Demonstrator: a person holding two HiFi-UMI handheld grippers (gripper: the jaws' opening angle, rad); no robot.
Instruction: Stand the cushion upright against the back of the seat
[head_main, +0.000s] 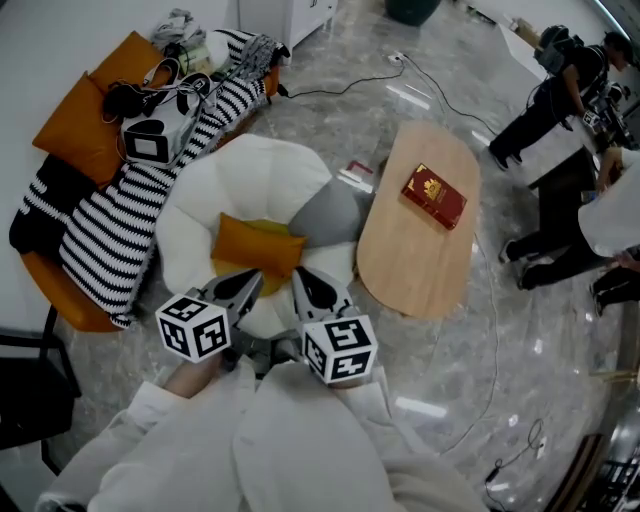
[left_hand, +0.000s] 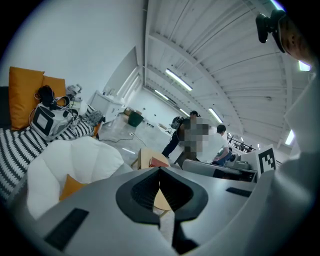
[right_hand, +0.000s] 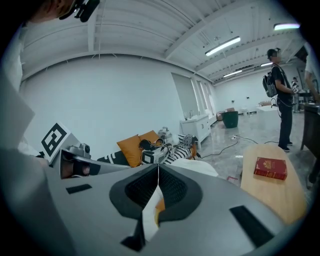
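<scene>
An orange cushion (head_main: 256, 244) lies flat on the yellow middle of a white petal-shaped seat (head_main: 270, 165), whose back rises on the far side. A grey pad (head_main: 326, 214) rests at the seat's right. Both grippers hover at the cushion's near edge. My left gripper (head_main: 254, 279) is shut with nothing in it, its tip at the cushion's front left. My right gripper (head_main: 300, 276) is shut too, near the front right corner. Whether either tip touches the cushion I cannot tell. The left gripper (left_hand: 160, 170) view shows the cushion (left_hand: 73, 186) low on the left. In the right gripper (right_hand: 158, 167) view, orange shows below the jaws.
An oval wooden table (head_main: 420, 250) with a red book (head_main: 434, 196) stands right of the seat. A sofa with a striped blanket (head_main: 115, 225), orange pillows (head_main: 85, 125) and gear is at left. People (head_main: 560, 95) stand at far right. Cables cross the floor.
</scene>
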